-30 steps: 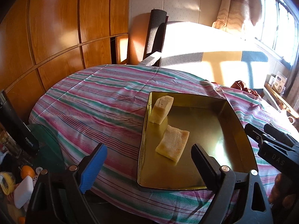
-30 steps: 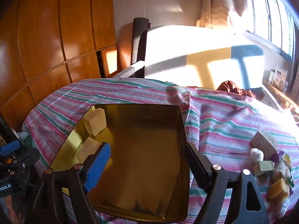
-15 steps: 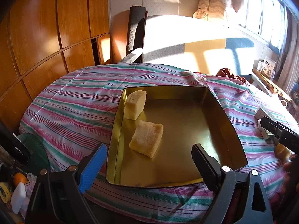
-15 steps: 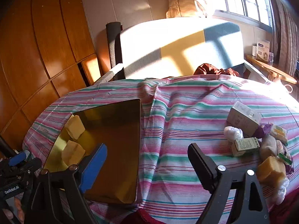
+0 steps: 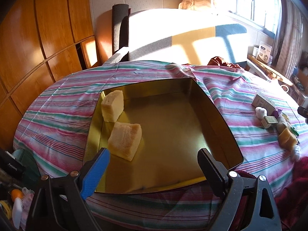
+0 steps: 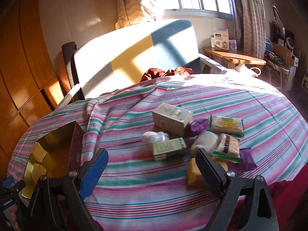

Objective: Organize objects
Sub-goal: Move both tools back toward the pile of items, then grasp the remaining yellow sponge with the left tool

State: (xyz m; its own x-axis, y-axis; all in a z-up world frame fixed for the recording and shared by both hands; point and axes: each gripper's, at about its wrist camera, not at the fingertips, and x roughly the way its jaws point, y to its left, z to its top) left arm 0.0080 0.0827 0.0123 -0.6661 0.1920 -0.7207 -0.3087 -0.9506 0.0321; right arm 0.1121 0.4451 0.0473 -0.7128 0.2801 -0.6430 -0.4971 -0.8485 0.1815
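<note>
While right gripper (image 6: 152,158) gapes empty, just widened, green box (image 6: 169,147) lies between fingers.

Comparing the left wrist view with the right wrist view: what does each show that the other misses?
Only the left wrist view shows the gold tray's whole floor, bare beside two yellow blocks. Only the right wrist view shows the full pile: cream box, green box, wrapped bars, purple wrappers. Both show the striped cloth, the tray, and open, empty tongs: left, right.

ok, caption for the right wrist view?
Open right gripper over a pile of packets on the striped cloth, gold tin at left.
</note>
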